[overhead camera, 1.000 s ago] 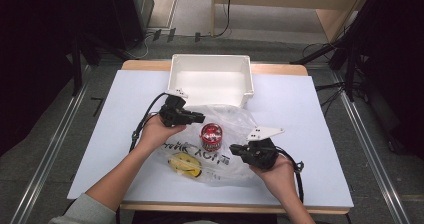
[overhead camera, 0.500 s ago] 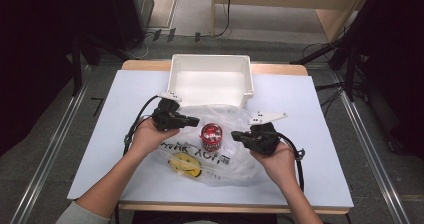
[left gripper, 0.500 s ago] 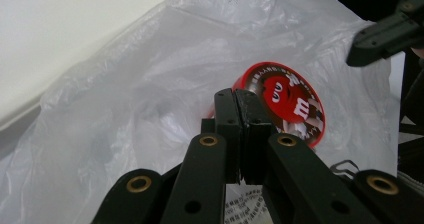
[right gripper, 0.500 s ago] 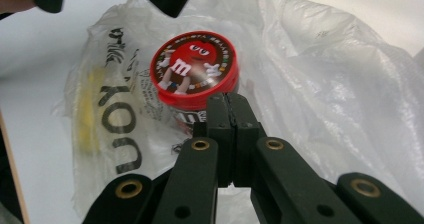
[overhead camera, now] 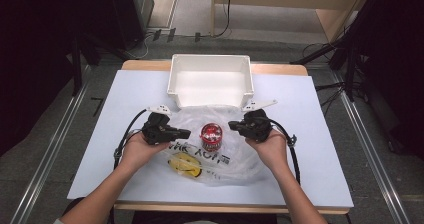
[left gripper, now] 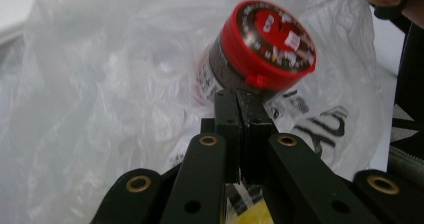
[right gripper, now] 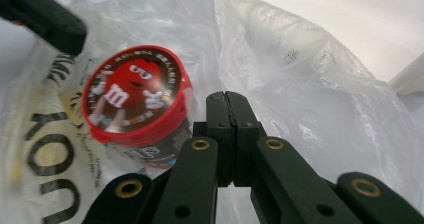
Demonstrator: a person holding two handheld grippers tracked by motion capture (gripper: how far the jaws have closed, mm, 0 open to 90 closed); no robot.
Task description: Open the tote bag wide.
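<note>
White table [overhead camera: 320, 134], red-lidded tub [overhead camera: 212, 135] between closed grippers

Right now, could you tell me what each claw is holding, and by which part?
Both are shut. Whether the left claw or the right claw pinches the plastic bag's film cannot be told; neither holds the red-lidded tub.

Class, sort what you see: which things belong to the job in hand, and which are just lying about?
In the job: plastic bag; red-lidded candy tub; left tongs; right tongs.
Lying about: white bin; yellow packet, inside the bag.
</note>
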